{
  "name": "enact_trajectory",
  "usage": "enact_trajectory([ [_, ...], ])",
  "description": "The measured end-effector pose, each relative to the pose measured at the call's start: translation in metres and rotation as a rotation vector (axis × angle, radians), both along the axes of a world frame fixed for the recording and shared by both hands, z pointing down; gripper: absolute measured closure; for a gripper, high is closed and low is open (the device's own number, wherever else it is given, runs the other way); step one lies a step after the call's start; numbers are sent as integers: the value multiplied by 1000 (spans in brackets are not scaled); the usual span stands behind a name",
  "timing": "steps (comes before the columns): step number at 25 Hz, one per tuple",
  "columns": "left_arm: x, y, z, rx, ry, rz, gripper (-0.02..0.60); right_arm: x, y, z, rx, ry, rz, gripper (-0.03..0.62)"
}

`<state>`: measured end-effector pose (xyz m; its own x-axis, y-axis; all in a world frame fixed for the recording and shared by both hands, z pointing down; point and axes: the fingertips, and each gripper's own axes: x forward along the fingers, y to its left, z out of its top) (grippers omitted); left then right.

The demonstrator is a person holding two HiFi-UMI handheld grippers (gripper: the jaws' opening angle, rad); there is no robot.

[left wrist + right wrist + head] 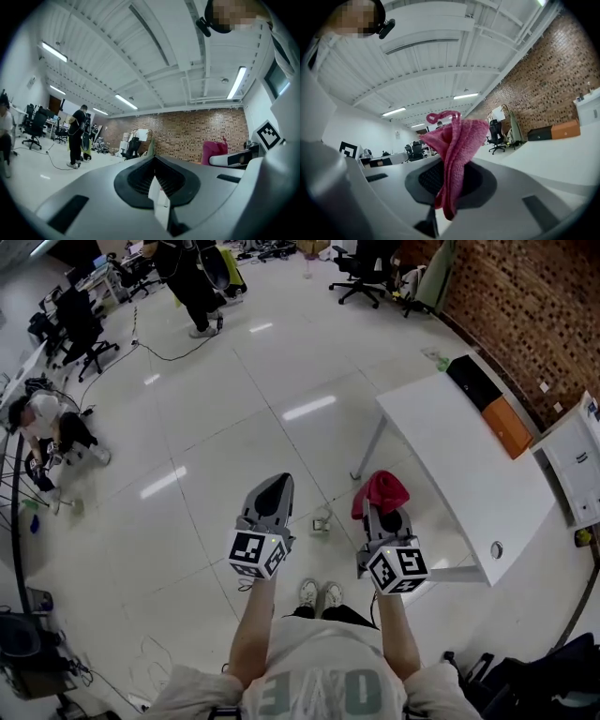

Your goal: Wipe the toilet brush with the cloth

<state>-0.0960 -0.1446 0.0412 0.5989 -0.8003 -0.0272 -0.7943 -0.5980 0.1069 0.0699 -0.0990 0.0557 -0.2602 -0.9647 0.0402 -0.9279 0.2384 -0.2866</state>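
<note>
Gleaming white floor [216, 418], white table [459, 465] beside a brick wall [534, 306]

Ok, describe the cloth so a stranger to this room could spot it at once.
Find the long white table beside the brick wall. Just left of it in the head view, the person's right gripper is clamped on the cloth, which bunches up above its jaws. It is the only pinkish-red thing there; the left gripper beside it carries no cloth.
</note>
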Motion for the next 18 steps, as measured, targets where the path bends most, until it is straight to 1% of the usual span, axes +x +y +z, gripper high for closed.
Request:
enact_trajectory([
  [4,-6,-20,-21,39,14,-37,577,7,-17,-16,30,15,-21,562],
  [7,5,-26,-19,61,-16,-31,577,22,-26,-16,42,21,-18,563],
  [10,15,-31,-6,31,1,-41,577,36,-36,-4,31,35,0,562],
  [12,18,-36,10,2,-4,-41,577,40,-44,10,14,45,-3,562],
  [14,23,-38,33,-3,-34,-23,577,41,-47,32,8,71,-24,562],
  [16,27,-44,68,35,-72,-12,577,45,-56,70,24,110,-33,562],
  [18,24,-63,120,72,-80,-33,577,47,-72,128,43,119,-35,562],
])
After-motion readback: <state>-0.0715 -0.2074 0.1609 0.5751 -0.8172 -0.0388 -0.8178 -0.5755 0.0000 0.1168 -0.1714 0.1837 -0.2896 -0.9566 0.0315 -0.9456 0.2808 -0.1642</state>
